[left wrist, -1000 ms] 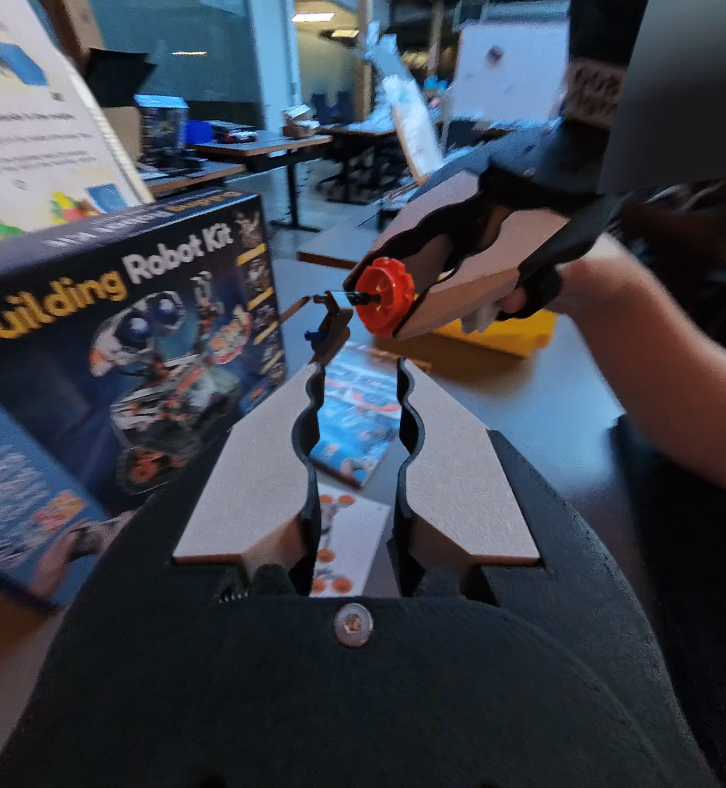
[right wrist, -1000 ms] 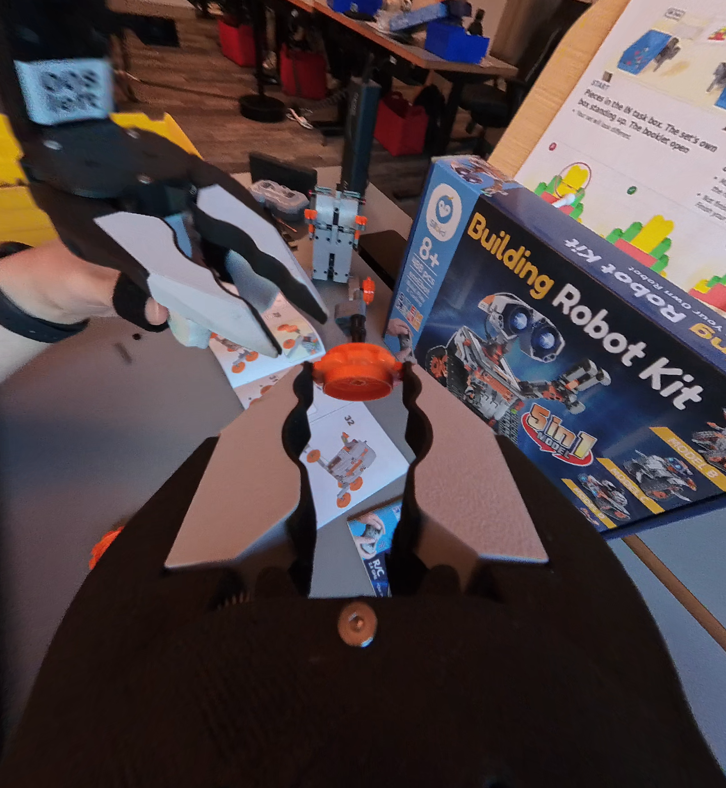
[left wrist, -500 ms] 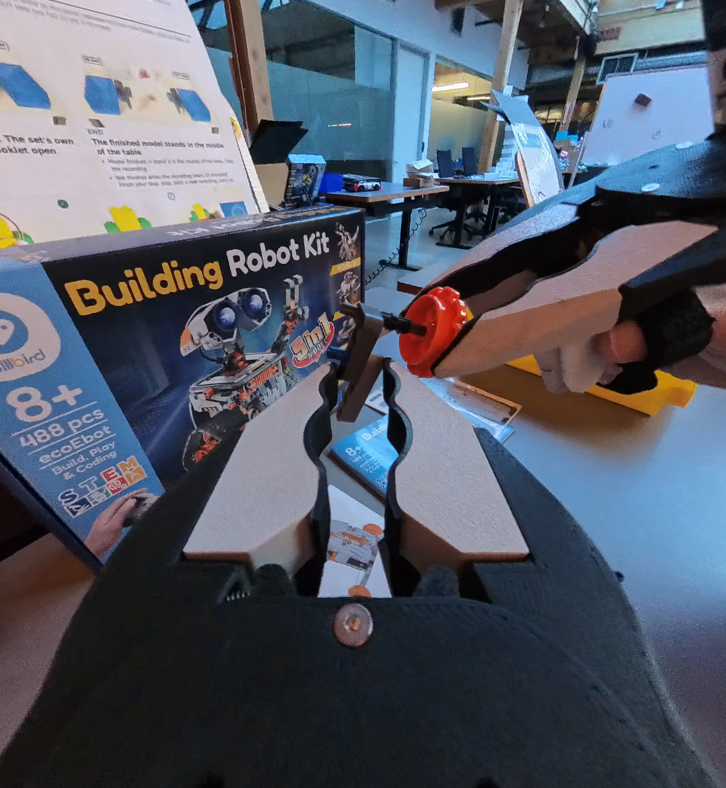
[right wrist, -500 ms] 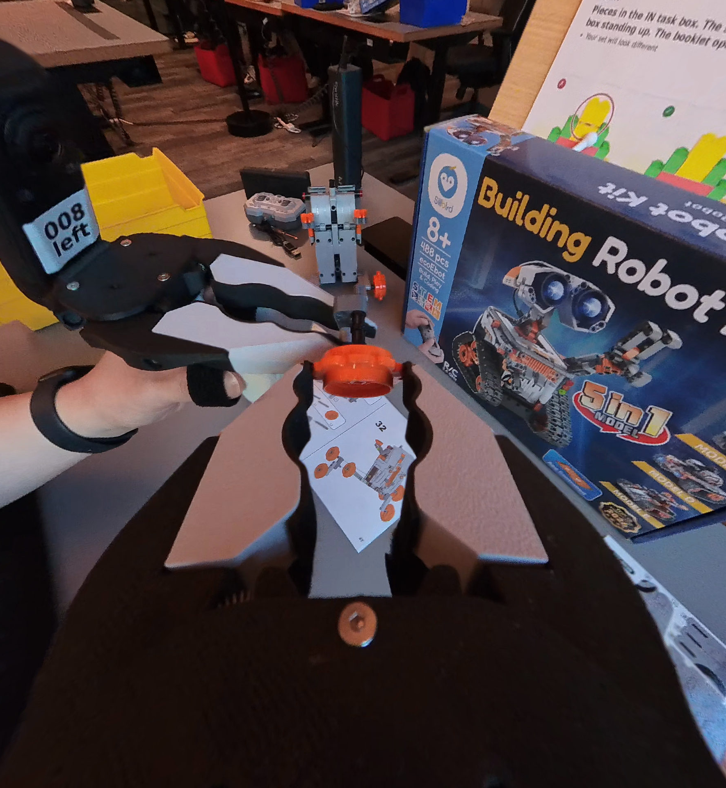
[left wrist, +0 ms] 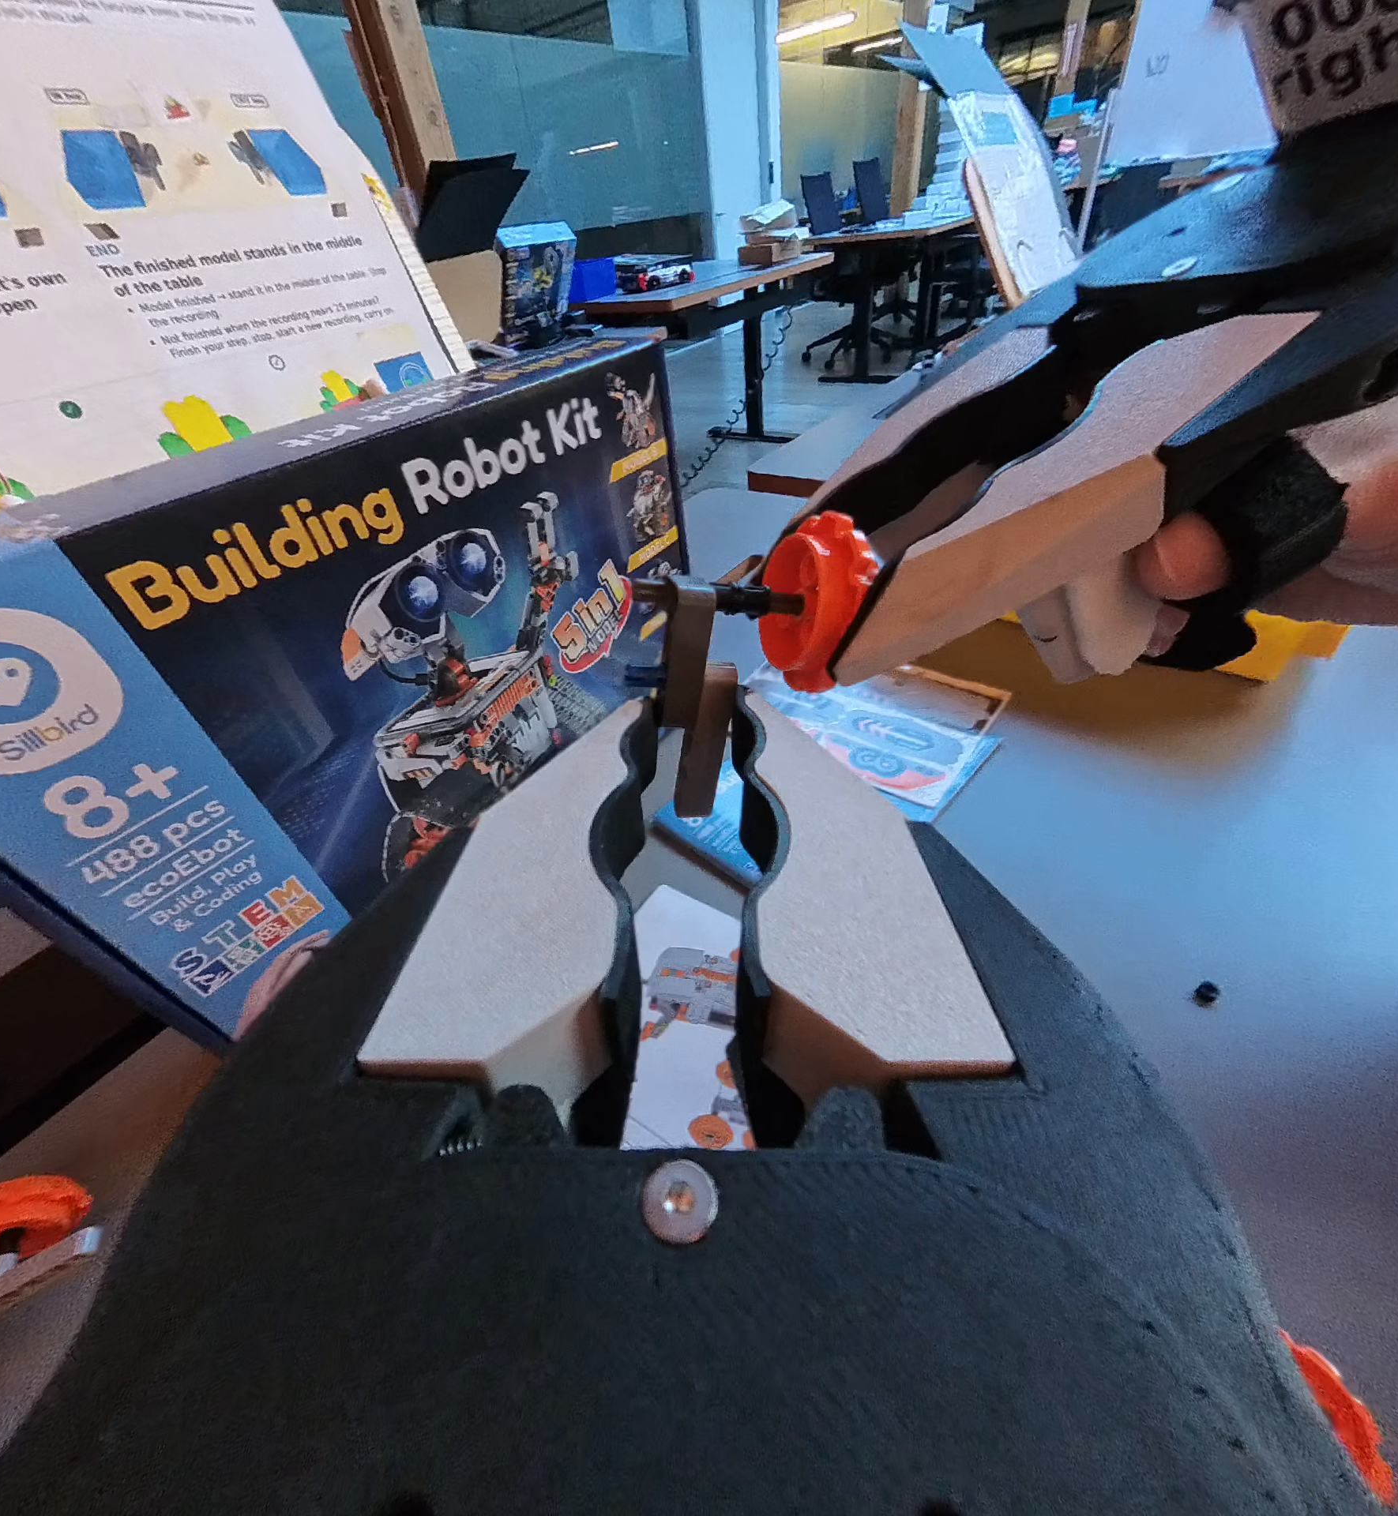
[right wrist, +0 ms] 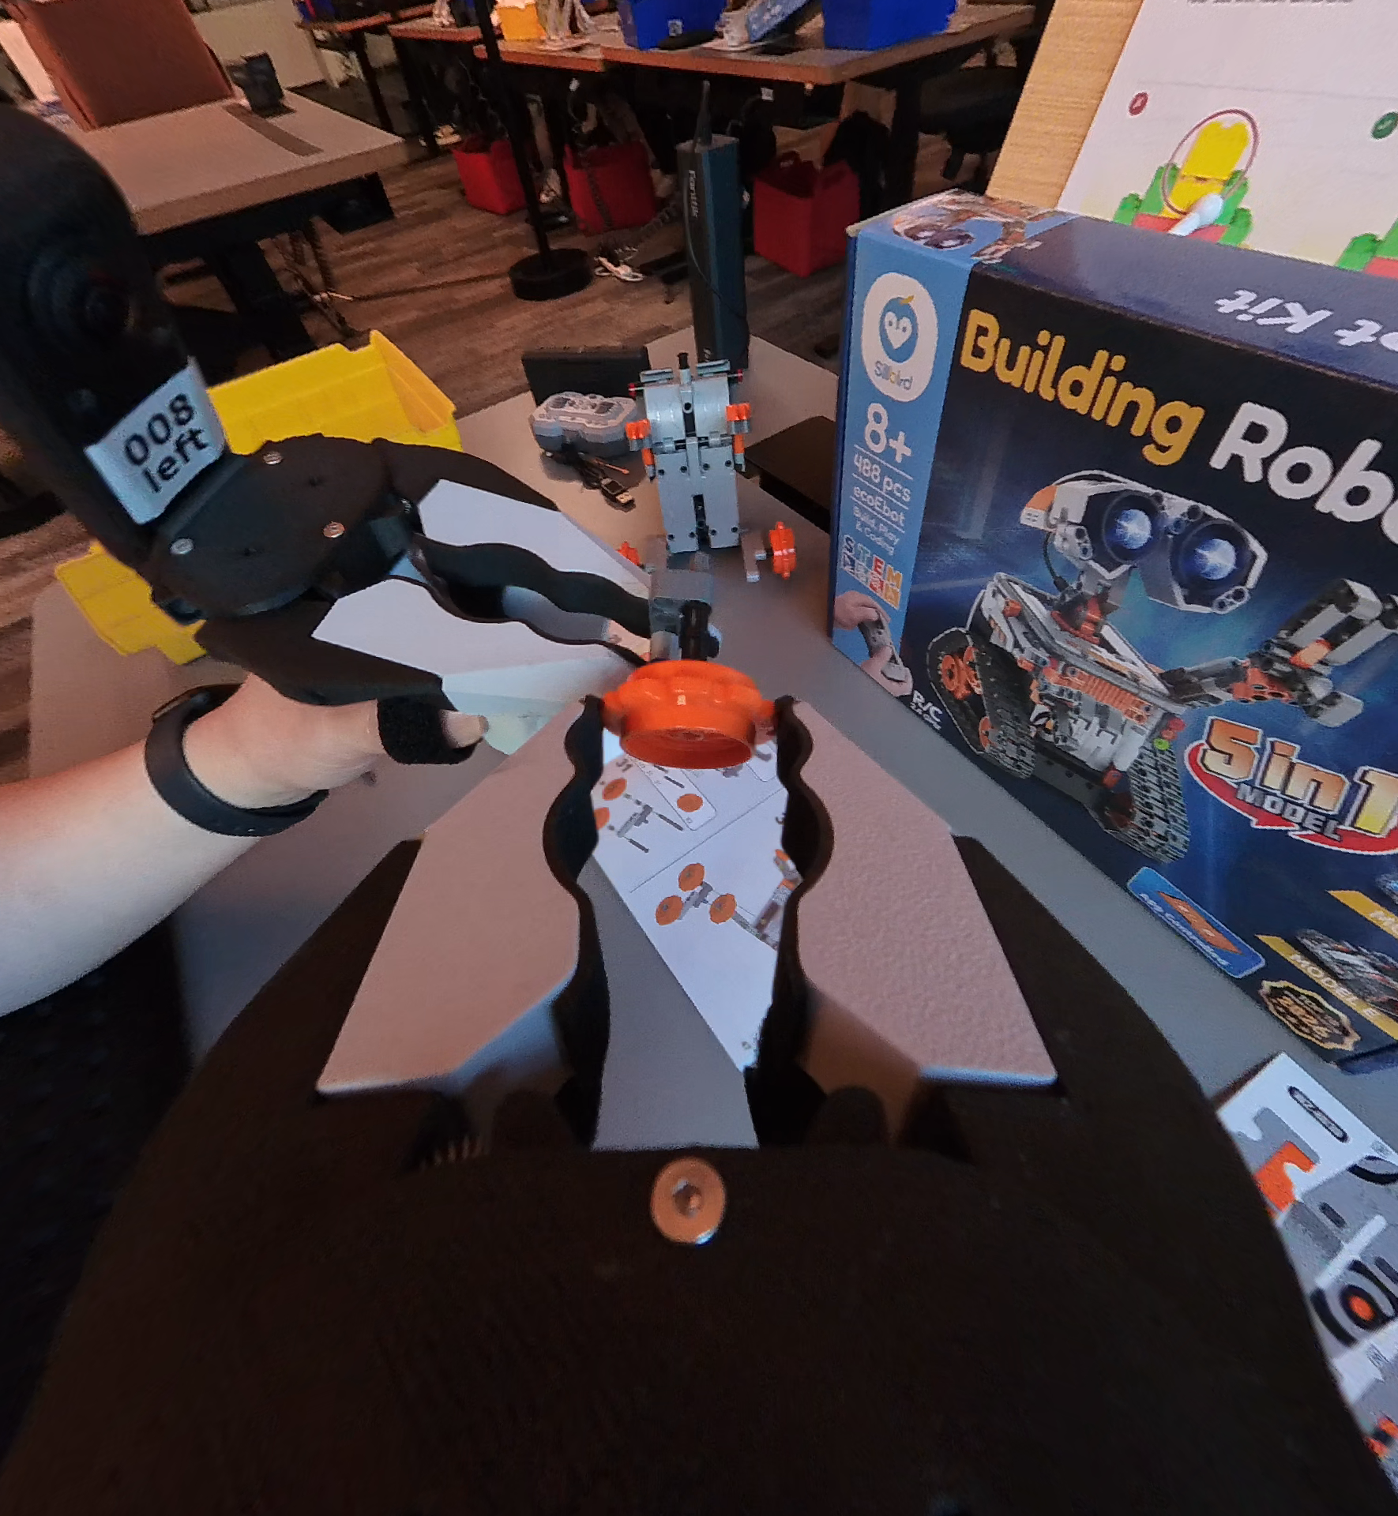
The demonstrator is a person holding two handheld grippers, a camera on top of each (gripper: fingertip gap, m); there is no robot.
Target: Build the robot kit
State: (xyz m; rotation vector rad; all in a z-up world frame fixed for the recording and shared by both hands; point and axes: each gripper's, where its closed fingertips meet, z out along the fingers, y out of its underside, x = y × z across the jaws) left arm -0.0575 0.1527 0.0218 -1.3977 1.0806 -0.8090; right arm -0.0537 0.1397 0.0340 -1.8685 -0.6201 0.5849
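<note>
Kit box [left wrist: 335,623]: rigid card, standing at your ten o'clock.

Left gripper [left wrist: 692,722]: clamped on the grey beam [left wrist: 696,705], twelve o'clock; stiff plastic, pinch its flat sides.

Right gripper [right wrist: 683,722]: gripping the orange wheel [right wrist: 683,714] by its rim; light, hard, likely slippery.

Black axle [left wrist: 749,597]: thin, joining wheel and beam.
</note>
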